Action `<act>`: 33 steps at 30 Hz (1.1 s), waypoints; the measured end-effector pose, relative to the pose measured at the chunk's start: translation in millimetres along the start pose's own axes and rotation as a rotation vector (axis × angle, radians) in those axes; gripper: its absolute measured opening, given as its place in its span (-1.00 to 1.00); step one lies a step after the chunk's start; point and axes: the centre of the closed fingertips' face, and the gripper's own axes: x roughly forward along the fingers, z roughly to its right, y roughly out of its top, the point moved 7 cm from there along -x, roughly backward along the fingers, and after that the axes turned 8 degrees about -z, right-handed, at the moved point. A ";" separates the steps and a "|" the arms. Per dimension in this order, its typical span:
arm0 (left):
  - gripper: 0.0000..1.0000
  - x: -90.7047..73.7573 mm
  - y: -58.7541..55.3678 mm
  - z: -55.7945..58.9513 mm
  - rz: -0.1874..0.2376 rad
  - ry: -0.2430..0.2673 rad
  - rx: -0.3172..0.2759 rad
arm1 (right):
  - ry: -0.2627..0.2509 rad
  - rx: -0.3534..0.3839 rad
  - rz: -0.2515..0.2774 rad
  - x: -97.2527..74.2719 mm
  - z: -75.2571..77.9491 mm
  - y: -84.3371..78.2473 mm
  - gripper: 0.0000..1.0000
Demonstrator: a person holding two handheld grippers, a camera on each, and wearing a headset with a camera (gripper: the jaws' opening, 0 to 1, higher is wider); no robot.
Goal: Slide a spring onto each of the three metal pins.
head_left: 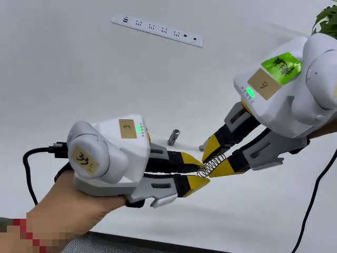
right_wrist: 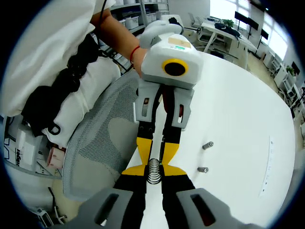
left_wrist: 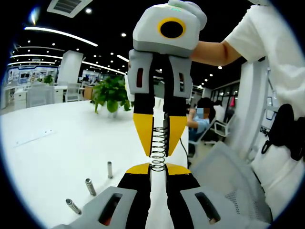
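A metal spring (head_left: pixel 212 164) hangs in the air between both grippers, which meet tip to tip above the white table (head_left: pixel 79 79). My right gripper (head_left: pixel 208 166) comes in from the upper right and is shut on the spring (left_wrist: pixel 158 143), which lies along its fingers. My left gripper (head_left: pixel 202 174), held from the lower left, has its jaws pinched on the spring's (right_wrist: pixel 153 171) other end. On the table behind stand one bare pin (left_wrist: pixel 109 169) and two pins wearing springs (left_wrist: pixel 90 186) (left_wrist: pixel 73 206). One spring-covered pin (head_left: pixel 173 137) is just beyond the grippers.
A white power strip (head_left: pixel 157 30) lies at the far side of the table. A potted plant (head_left: pixel 326 18) stands at the back right. A black cable (head_left: pixel 31 158) trails from the left gripper. A grey mesh chair (right_wrist: pixel 100 152) sits at the table's near edge.
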 end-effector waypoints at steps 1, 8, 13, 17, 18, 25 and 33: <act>-0.78 -0.1 -0.1 0.0 0.001 0.000 -0.002 | 0.001 0.000 0.002 0.0 0.1 -0.4 -0.76; -0.77 0.1 0.5 -0.2 0.002 0.001 -0.003 | 0.000 0.002 0.001 -0.3 1.3 -2.4 -0.76; -0.73 -0.1 -1.3 -0.4 -0.007 0.000 -0.002 | -0.003 0.009 0.000 -0.2 1.5 -2.7 -0.76; -0.70 -1.4 -2.6 -1.7 -0.010 0.006 -0.001 | -0.012 0.018 0.006 -1.5 1.9 -2.2 -0.76; -0.69 -1.8 -2.9 -1.9 -0.013 0.009 0.000 | -0.014 0.022 0.007 -2.1 2.0 -2.0 -0.76; -0.59 -8.2 -5.8 -5.0 -0.025 0.032 0.012 | -0.040 0.049 0.015 -6.2 4.5 -6.6 -0.76; -0.41 -24.5 -24.2 -12.6 -0.083 0.088 0.043 | -0.087 0.111 -0.003 -8.4 10.6 -22.6 -0.76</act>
